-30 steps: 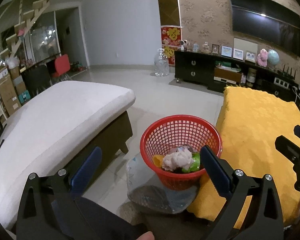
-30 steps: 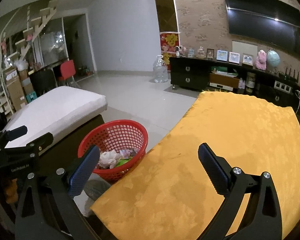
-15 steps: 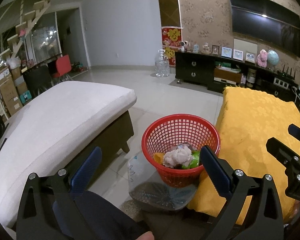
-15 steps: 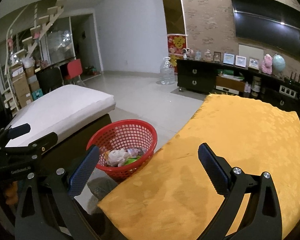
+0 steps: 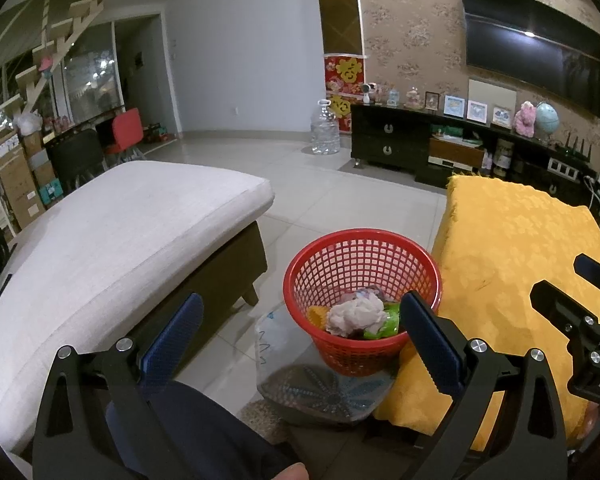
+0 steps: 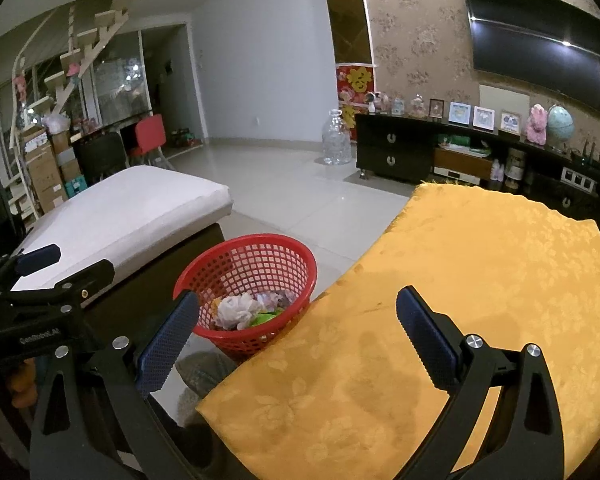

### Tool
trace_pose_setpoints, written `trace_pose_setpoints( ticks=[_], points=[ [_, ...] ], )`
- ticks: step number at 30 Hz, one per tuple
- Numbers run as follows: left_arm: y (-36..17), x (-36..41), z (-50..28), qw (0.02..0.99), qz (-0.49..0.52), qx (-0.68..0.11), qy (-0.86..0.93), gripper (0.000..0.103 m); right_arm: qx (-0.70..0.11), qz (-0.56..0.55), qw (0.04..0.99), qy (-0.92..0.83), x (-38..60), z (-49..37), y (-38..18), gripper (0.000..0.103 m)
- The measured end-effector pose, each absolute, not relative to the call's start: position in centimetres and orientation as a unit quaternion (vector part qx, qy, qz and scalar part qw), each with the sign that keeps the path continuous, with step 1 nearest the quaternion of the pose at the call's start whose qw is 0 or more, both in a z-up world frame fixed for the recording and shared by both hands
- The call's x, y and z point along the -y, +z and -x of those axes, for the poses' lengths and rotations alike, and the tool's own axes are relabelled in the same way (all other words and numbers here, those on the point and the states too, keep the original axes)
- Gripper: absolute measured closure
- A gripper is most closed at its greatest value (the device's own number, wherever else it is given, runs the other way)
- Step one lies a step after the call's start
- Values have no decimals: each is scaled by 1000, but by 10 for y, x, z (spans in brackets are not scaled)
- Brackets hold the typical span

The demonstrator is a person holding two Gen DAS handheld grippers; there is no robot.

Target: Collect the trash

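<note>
A red mesh basket stands on the floor between a white cushioned bench and a table under a yellow cloth. Inside lie crumpled white paper and green and orange scraps. My left gripper hangs open above and before the basket, nothing between its blue pads. My right gripper is open and empty too, over the near edge of the yellow cloth. Each gripper shows at the edge of the other's view.
The white bench fills the left. A clear plastic sheet lies on the floor under the basket. A dark TV cabinet and a water jug stand at the far wall. A person's dark trouser leg is at the bottom.
Both grippers have lifted and drawn back a little, so the basket looks lower and smaller. Both stay open and empty.
</note>
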State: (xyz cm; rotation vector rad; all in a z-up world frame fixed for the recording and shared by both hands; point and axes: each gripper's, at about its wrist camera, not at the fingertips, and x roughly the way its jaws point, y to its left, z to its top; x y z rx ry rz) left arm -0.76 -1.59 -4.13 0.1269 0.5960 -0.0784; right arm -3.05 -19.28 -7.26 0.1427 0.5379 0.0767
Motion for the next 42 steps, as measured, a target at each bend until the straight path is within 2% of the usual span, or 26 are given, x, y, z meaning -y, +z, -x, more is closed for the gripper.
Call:
trace_pose_setpoints(
  ticks=[42],
  points=[
    [-38,17,7,955,-60,-289,-42,8,-266,-71,961,38,195,31,-73,7]
  ],
)
